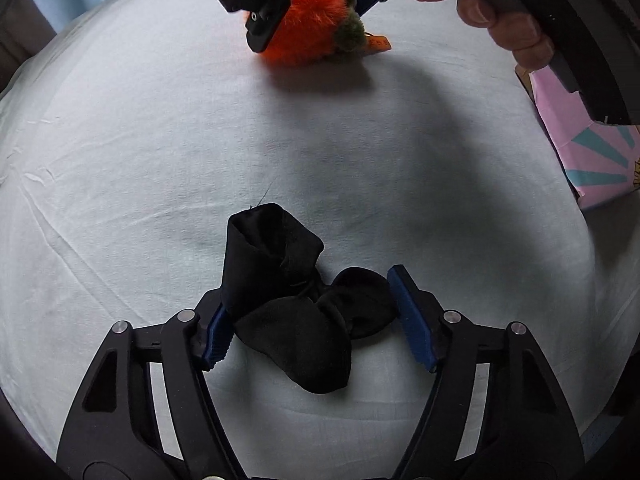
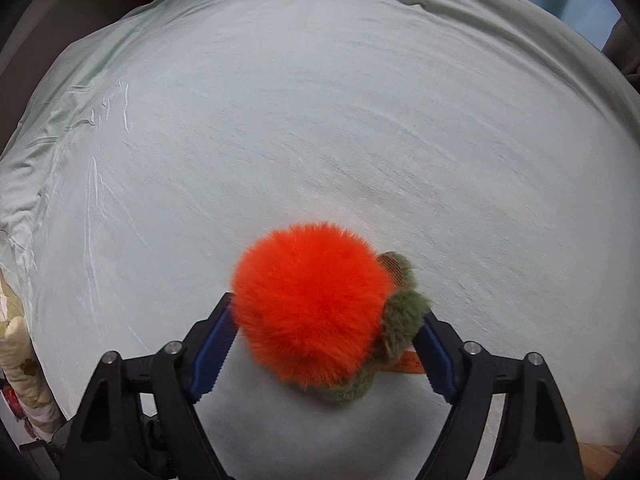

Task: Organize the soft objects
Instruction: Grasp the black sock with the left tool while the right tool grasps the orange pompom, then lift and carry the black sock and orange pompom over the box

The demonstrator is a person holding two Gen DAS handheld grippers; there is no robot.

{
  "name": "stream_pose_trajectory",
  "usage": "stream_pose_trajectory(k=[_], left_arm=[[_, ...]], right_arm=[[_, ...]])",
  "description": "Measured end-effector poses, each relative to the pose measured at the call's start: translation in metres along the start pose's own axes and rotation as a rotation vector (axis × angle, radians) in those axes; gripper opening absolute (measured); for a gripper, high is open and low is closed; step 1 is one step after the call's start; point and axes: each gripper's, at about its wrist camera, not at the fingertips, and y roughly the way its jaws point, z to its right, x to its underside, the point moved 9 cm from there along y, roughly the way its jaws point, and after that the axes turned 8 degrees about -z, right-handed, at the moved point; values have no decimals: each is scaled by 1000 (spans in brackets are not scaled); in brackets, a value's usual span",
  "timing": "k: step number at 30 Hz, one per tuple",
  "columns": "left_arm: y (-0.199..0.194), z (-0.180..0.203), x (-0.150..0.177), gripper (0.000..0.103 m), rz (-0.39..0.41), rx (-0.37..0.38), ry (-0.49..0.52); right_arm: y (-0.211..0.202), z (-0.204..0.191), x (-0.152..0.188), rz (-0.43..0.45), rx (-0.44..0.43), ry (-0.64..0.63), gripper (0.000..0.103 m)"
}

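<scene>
A crumpled black sock [image 1: 296, 312] lies on the pale sheet [image 1: 120, 160] of a bed. My left gripper [image 1: 312, 304] points down at it, and both blue pads [image 1: 410, 316] press its sides. Further off, a fluffy orange plush fruit [image 1: 316, 20] with green leaves and an orange tag rests on the sheet, with my right gripper [image 1: 316, 8] around it. In the right wrist view the plush fruit [image 2: 308, 304] fills the gap of the right gripper [image 2: 326, 312]. One pad is in the orange fur, and the other is against the green leaves [image 2: 404, 316].
A pink box with teal rays [image 1: 580, 140] sits at the right edge of the bed. A person's fingers [image 1: 500, 24] hold the right gripper's handle. Patterned bedding [image 2: 16, 360] lies at the left edge, and the sheet [image 2: 320, 120] stretches far ahead.
</scene>
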Motion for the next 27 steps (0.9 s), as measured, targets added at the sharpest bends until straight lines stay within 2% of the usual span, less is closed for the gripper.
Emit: stream_pose_trajectory(k=[2, 4, 6, 10, 18, 27], left_arm=[[-1, 0, -1, 55, 1, -5, -5], [-3, -2, -1, 40, 3, -9, -8], [-5, -5, 0, 29, 2, -5, -19], [-6, -9, -1, 21, 4, 16, -29], [-17, -18, -3, 19, 7, 14, -43], [-85, -25, -8, 19, 81, -42, -55]], right_arm=[[7, -1, -2, -9, -6, -2, 64], [9, -2, -3, -7, -8, -1, 54], [7, -4, -5, 7, 2, -15, 46], [5, -8, -6, 20, 9, -36, 39], [-15, -14, -4, 63, -2, -44, 38], [-85, -32, 6, 144, -10, -57, 38]])
